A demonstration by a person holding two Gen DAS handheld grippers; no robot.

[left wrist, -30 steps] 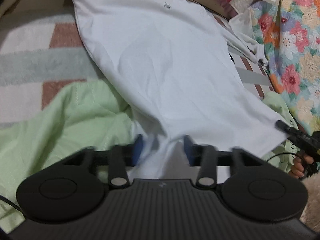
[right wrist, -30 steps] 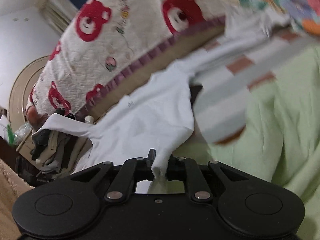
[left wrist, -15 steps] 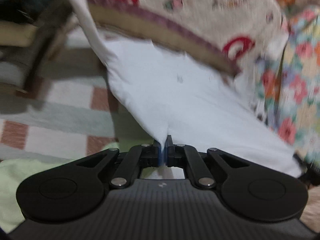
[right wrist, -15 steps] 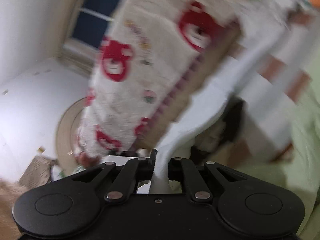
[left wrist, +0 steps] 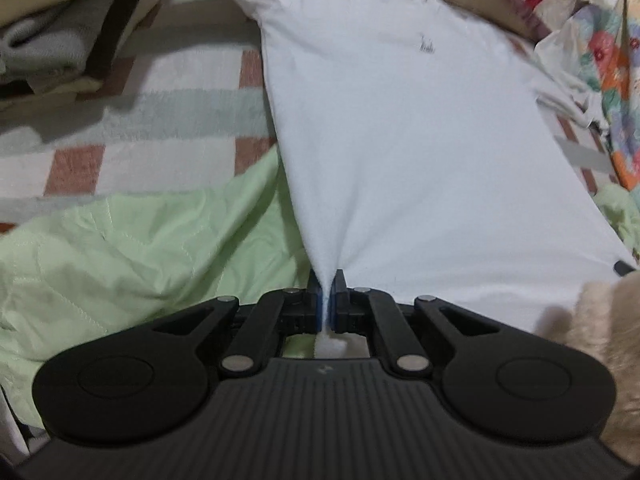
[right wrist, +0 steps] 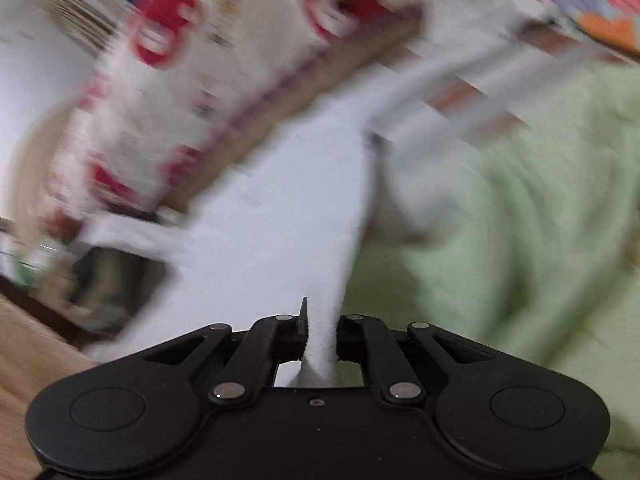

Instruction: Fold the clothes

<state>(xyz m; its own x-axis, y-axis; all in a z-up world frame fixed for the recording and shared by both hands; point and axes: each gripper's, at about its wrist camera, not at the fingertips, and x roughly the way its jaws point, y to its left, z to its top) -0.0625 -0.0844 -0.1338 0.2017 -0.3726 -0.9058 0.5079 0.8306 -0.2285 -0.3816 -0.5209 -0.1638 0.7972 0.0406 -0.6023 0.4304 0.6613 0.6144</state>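
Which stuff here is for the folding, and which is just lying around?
For the folding:
- white cotton T-shirt
- left gripper, pinching the shirt
- right gripper, pinching it too

Just lying around:
- pale green quilted blanket
- cream blanket with red bears
- flowery quilt
- checked bed sheet
- pile of clothes

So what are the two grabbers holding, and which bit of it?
Both hold the white T-shirt. The left gripper pinches its bottom hem at one corner; the right gripper pinches a bunched edge, though blur hides exactly where.
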